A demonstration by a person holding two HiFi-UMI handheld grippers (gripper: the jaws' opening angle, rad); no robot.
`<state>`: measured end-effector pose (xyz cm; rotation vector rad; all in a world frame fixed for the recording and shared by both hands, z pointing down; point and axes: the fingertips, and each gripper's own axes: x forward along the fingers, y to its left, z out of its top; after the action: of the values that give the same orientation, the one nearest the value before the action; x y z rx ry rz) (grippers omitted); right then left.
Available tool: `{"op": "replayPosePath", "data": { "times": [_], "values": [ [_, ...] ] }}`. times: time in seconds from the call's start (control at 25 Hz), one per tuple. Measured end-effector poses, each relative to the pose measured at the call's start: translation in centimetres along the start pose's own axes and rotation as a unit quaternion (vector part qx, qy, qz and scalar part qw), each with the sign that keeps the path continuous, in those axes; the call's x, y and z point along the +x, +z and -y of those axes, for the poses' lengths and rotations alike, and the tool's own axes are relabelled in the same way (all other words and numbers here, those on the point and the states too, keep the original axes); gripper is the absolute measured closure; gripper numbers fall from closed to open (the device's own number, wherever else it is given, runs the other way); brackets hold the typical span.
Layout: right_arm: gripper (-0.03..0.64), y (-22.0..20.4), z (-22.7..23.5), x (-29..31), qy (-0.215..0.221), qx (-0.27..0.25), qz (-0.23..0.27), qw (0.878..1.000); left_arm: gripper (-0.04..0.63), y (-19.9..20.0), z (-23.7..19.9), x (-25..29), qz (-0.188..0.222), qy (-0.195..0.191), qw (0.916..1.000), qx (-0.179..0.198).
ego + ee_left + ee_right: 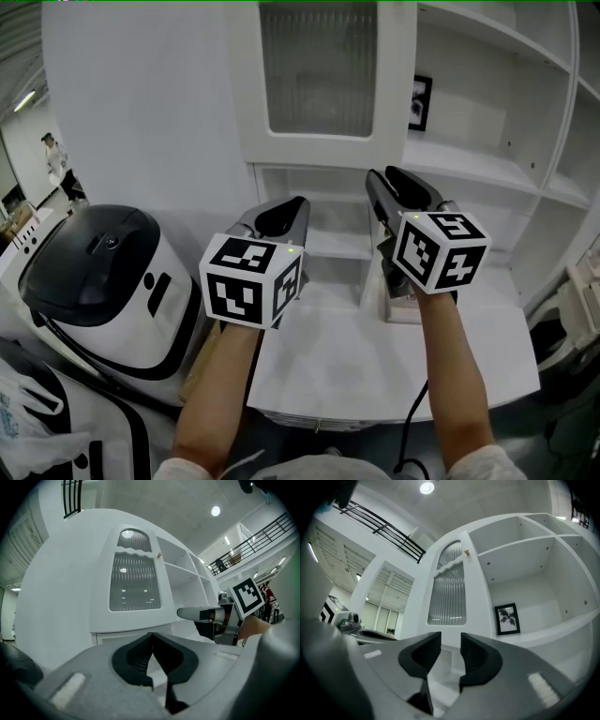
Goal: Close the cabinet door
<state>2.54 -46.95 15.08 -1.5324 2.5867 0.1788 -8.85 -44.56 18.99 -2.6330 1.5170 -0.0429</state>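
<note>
Two grippers hover just short of the cabinet door (394, 94), which stands swung open. Your left gripper (292, 208) has its jaws pressed together; your right gripper (386, 180) has them spread, empty. The door is probably light and stiff, so push its frame, not the glass panel (319, 66).

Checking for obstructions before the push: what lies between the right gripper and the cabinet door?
Nothing: the right gripper view shows bare space from the right gripper to the cabinet door.
</note>
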Motion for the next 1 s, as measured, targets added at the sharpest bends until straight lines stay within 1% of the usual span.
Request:
{"op": "replayPosePath", "data": {
  "times": [0.24, 0.8, 0.92, 1.0],
  "values": [
    [0.502, -0.6, -2.5, -1.6, -0.008, -0.006, -0.002, 1.0, 0.594, 0.1, -0.3, -2.5, 0.01, -0.006, 0.9999, 0.0],
    [0.545, -2.3, -7.3, -5.4, -0.016, -0.005, -0.018, 1.0, 0.594, -1.3, 0.4, -6.9, 0.004, -0.026, 0.9996, -0.009],
    [0.56, -2.7, -7.9, -6.1, -0.013, -0.005, -0.026, 1.0, 0.594, -1.2, 0.9, -7.4, 0.008, -0.028, 0.9995, -0.011],
    [0.589, -2.9, -8.1, -6.6, -0.01, -0.002, -0.029, 1.0, 0.594, -1.0, 1.2, -7.7, 0.013, -0.03, 0.9994, -0.011]
  ]
}}
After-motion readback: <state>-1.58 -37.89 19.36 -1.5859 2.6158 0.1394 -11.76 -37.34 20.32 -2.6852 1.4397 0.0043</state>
